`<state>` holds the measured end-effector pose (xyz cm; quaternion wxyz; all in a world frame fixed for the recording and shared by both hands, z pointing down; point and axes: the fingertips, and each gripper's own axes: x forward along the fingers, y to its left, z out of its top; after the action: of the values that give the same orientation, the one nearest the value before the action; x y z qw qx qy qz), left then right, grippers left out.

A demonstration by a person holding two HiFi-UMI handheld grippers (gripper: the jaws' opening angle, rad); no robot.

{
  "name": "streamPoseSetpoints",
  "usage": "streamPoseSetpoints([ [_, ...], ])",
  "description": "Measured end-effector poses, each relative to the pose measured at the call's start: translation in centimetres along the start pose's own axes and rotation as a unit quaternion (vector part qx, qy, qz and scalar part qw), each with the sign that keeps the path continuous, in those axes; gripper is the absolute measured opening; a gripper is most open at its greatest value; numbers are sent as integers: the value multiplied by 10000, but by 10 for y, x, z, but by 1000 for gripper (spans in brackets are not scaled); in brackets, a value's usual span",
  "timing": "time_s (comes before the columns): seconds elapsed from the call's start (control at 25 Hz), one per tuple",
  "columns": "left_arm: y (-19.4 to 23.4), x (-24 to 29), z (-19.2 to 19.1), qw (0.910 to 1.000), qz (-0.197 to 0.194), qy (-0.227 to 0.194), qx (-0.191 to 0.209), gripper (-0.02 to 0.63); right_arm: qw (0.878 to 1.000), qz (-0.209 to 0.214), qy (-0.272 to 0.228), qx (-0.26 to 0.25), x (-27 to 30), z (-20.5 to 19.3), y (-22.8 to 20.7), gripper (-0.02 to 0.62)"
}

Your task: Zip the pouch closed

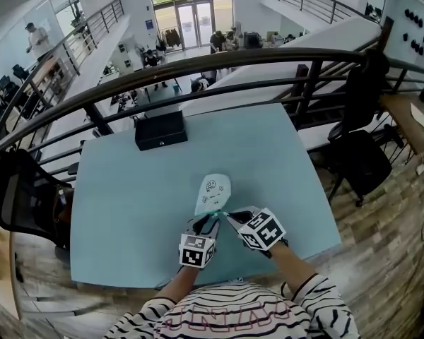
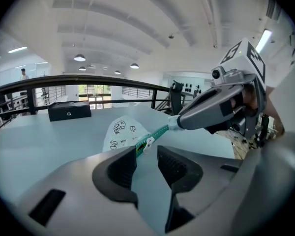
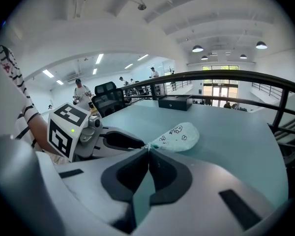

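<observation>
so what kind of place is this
Likely a mezzanine in an open-plan office or lab. A railing behind the table overlooks people a level below, an office chair stands beside the table, and glass doors close the far end.

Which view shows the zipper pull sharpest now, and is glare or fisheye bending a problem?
Left gripper view: zipper pull sharp, evenly lit, no glare. Right gripper view: pouch clear, pull unclear. Head view: railing bows strongly, pouch small.

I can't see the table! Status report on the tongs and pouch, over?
Left tongs open at zipper pull. Right tongs shut on pouch end. Black box far off, over.
</observation>
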<state>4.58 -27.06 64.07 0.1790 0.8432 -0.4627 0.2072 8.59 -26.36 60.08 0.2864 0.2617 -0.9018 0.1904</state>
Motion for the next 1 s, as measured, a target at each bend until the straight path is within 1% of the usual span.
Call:
streamPoseSetpoints([
  [0.08,0,-3,2,9997,68,-61,-223,138,9999,-56,-76,127,0,2,3,29],
  [0.2,-4,-5,3,9993,78,-117,-341,137,9996,-113,-140,198,0,4,8,29],
  [0.32,-2,-8,6,9979,122,-253,-589,137,9996,-138,-164,197,-1,2,11,29],
  [0.36,-1,-9,8,9973,139,-303,-658,123,9996,-147,-165,181,-1,2,12,29],
  [0.4,0,-11,9,9969,145,-339,-699,94,9996,-155,-168,170,-2,1,13,29],
  [0.48,-2,-13,9,9965,84,-378,-742,51,9995,-195,-180,164,-5,0,14,29],
  [0.6,-7,-14,10,9959,-52,-423,-797,31,9992,-346,-157,81,-8,-3,10,29],
  [0.8,-13,-13,8,9960,-117,-382,-804,28,9979,-648,-19,-14,-14,-13,-4,29],
  [1.0,-16,-11,9,9966,-151,-297,-747,28,9956,-916,-35,213,-17,-21,-18,28],
])
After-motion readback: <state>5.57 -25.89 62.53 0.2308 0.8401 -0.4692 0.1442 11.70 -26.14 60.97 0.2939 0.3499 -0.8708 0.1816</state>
